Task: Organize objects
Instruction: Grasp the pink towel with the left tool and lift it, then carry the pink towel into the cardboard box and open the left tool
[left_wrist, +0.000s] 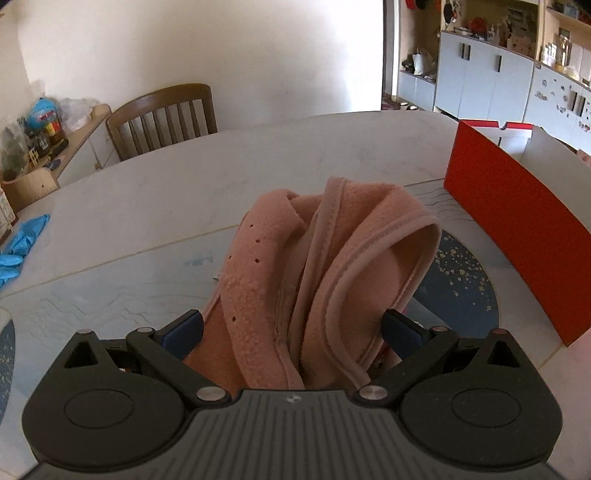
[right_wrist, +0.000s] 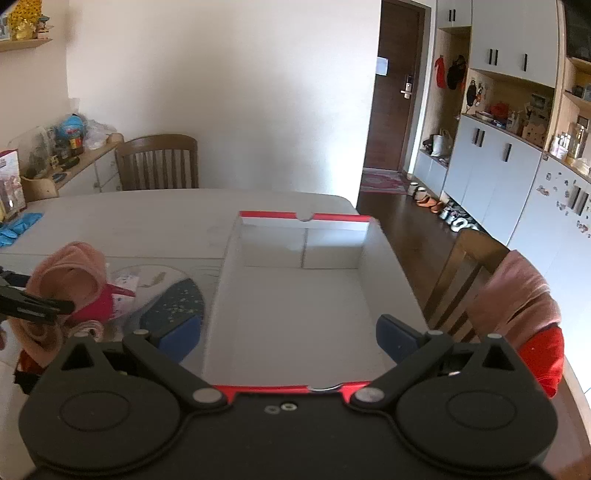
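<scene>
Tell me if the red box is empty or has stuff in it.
Empty. The right wrist view looks straight into the open red box and shows only its bare white floor and walls.

No legible text, label, brand or number in either view; packaging on the sideboard (left_wrist: 48, 125) at left is too blurred to read.

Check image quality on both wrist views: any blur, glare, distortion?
Left wrist: sharp on the pink fleece; fisheye bends the red box wall; bright wash on the far wall. Right wrist: softer overall, pink pile at left smeared, table edges curved, window glare at far right.
</scene>
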